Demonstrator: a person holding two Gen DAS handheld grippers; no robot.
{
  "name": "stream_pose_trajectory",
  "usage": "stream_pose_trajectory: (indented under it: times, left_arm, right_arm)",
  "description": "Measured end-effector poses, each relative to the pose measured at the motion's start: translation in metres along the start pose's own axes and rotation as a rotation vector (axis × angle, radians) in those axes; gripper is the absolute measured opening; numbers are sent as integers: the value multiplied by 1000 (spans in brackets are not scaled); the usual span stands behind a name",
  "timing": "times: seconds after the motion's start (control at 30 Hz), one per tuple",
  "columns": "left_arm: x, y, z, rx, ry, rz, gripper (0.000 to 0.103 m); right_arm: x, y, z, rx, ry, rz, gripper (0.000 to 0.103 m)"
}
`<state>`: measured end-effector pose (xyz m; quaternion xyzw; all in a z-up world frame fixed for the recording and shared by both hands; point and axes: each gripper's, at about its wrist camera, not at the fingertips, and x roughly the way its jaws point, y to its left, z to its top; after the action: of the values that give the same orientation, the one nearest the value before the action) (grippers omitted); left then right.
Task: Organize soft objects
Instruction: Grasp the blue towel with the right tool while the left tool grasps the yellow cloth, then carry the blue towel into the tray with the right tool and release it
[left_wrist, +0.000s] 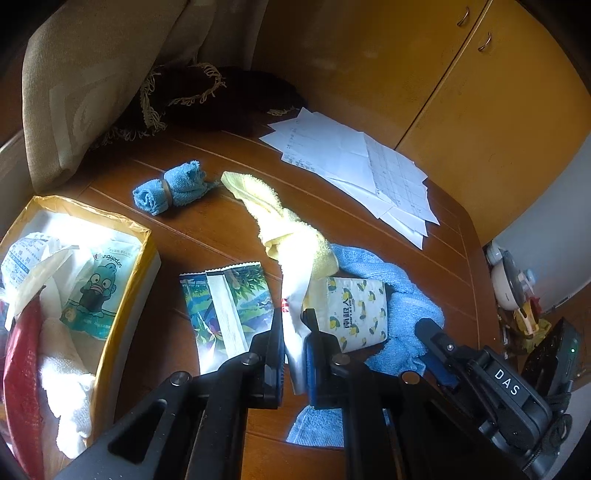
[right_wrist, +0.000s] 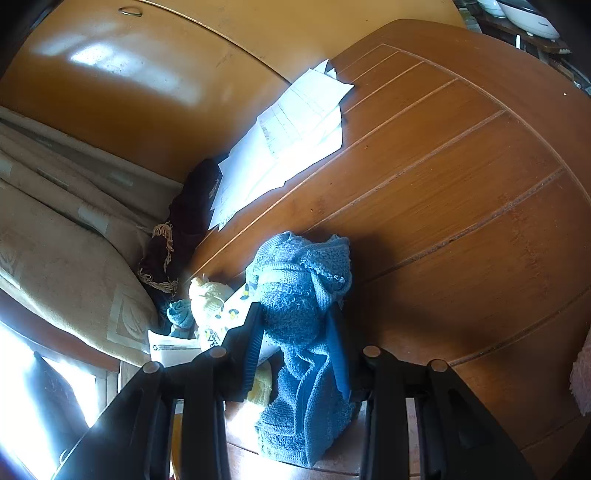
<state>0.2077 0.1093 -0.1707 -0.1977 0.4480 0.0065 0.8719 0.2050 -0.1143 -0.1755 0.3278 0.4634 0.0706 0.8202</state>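
Because the soft things lie tangled together, we grip them one in each hand to pull them apart. Our left gripper (left_wrist: 293, 325) is pinched tight on the white end of the yellow towel (left_wrist: 280, 218), which trails toward eleven o'clock across the table (left_wrist: 424, 258). Our right gripper (right_wrist: 295, 325) is clamped around the bunched blue towel (right_wrist: 299, 291), holding it up off the wood. The box (left_wrist: 122, 295) at nine o'clock already holds cloths and packets, so it is likely where these go.
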Motion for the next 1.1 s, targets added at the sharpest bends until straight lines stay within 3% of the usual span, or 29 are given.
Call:
stream_pose_trajectory:
  times: [0.17,0.33,0.77,1.1]
  left_arm:
    - [-16,2,-6,6,-8,-18,7]
    - [-40,8,-18,5,-17,-47,7]
    - [-129,53,-44,14,-103,-152,7]
    - [-167,111,-38,-60,-136,-176,7]
  right_arm:
    - [-5,0,0,-2,-9,13,32]
    - [-20,19,-9,-113,-96,-12,30]
    - [-99,57,-58,-260,-310,180,29]
    - [-112,113,-88,-370,-244,314,29]
